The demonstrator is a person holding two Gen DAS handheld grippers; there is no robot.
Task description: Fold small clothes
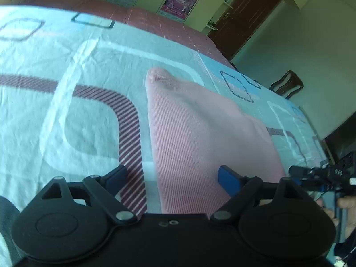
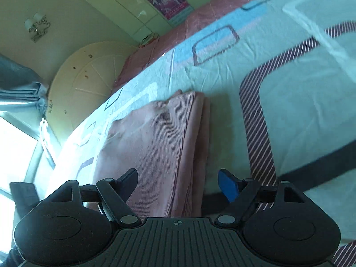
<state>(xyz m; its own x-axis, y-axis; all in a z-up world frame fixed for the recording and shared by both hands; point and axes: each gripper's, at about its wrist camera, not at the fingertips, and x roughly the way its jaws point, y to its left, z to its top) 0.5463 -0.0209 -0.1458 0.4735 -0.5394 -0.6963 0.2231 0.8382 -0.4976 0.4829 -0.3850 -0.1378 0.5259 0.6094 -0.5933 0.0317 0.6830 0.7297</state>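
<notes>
A folded pink ribbed garment (image 1: 200, 133) is seen lying flat on a patterned bedsheet (image 1: 66, 115), directly ahead of the left tool (image 1: 172, 174), whose fingers are spread apart and empty. In the right wrist view, the same garment (image 2: 155, 146) is framed just ahead of the right tool (image 2: 178, 182), likewise held apart, with nothing gripped.

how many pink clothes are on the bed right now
1. A single ribbed pink garment lies on the patterned bedsheet, ahead of both open grippers. In the right wrist view its edge shows stacked layers, so it looks folded; anything beneath is hidden.
</notes>
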